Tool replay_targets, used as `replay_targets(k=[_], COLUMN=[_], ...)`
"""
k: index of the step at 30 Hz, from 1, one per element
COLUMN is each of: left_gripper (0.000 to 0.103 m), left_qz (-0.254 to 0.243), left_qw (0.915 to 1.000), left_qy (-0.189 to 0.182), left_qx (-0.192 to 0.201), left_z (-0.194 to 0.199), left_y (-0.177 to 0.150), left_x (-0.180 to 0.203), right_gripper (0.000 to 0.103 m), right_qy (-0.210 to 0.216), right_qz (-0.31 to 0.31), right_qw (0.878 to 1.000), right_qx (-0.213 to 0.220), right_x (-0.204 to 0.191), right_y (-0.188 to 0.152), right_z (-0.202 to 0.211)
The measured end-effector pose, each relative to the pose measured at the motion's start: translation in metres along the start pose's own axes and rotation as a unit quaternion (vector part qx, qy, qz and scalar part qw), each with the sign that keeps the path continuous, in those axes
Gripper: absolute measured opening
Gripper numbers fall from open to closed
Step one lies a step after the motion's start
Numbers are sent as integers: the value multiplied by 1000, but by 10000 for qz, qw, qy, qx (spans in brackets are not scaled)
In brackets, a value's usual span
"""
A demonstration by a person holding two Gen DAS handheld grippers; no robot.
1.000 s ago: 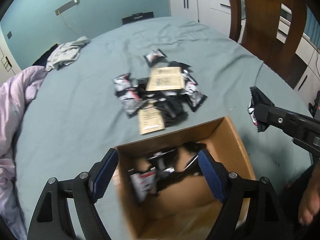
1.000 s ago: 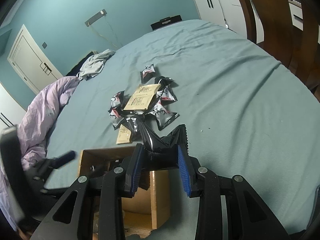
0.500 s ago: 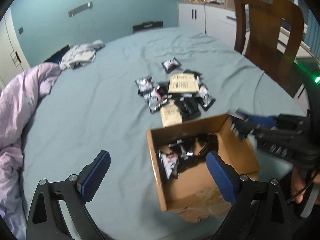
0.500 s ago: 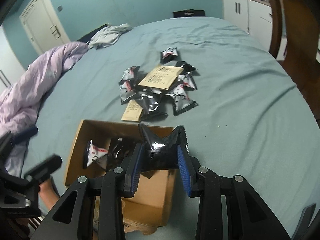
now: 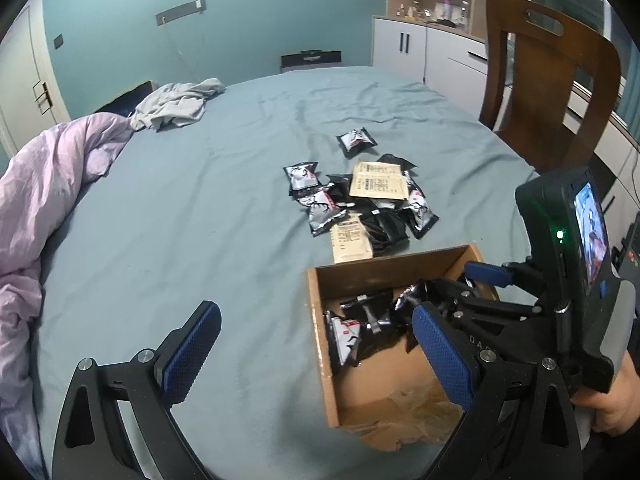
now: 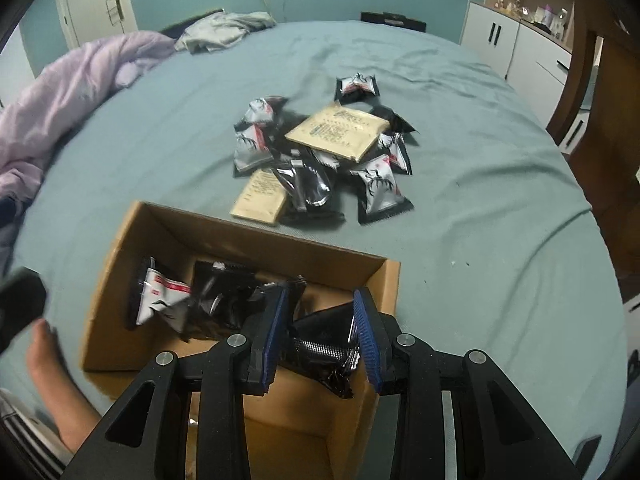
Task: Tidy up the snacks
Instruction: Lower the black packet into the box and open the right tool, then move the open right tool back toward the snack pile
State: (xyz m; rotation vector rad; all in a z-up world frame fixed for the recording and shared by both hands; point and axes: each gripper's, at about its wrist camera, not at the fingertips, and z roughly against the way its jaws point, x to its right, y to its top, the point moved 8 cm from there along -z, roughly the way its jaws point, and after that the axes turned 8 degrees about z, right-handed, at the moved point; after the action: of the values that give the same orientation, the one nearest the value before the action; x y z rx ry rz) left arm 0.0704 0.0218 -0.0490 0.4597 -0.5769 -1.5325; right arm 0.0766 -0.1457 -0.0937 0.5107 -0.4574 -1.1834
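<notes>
Teal walls close in a bedroom, and my rig works over a bed (image 5: 200, 208) under a grey-blue sheet. I see a cardboard box (image 6: 132, 240) on the sheet; beyond it lies a pile of snack packets (image 6: 320, 160), and a lilac duvet (image 5: 44, 184) is bunched well to its left. My right gripper (image 6: 320, 334) hangs over the box, jaws loosely around a black packet (image 6: 320, 344). My left gripper (image 5: 316, 356) is spread wide, holding nothing.

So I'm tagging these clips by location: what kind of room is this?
Most likely a bedroom: the snacks and cardboard box sit on a bed with a teal sheet, a rumpled lilac duvet to one side, white cabinets behind.
</notes>
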Motion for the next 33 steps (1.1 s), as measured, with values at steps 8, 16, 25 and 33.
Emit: replay_targets(k=[8,16,25,33], left_gripper=[98,98,98,98], left_qz=[-19,-173,-231,-273], left_qw=[9997,9991,9996,9983], left_qy=[191,327,100,447], left_qx=[142,227,104,253], left_z=[-3,-1,-2,-1], left_y=[0,-2,-3,-1], left_x=[-4,-2,13,14], right_gripper=[67,81,82,82], right_qy=[383,527,325,673], right_qz=[-671,-896,-838,-1298], right_qw=[9955,9900,9949,9881], right_qx=[544,951,461,469], right_x=[14,48,90,98], right_y=[5,-9,-39,-31], right_z=[29,90,112,97])
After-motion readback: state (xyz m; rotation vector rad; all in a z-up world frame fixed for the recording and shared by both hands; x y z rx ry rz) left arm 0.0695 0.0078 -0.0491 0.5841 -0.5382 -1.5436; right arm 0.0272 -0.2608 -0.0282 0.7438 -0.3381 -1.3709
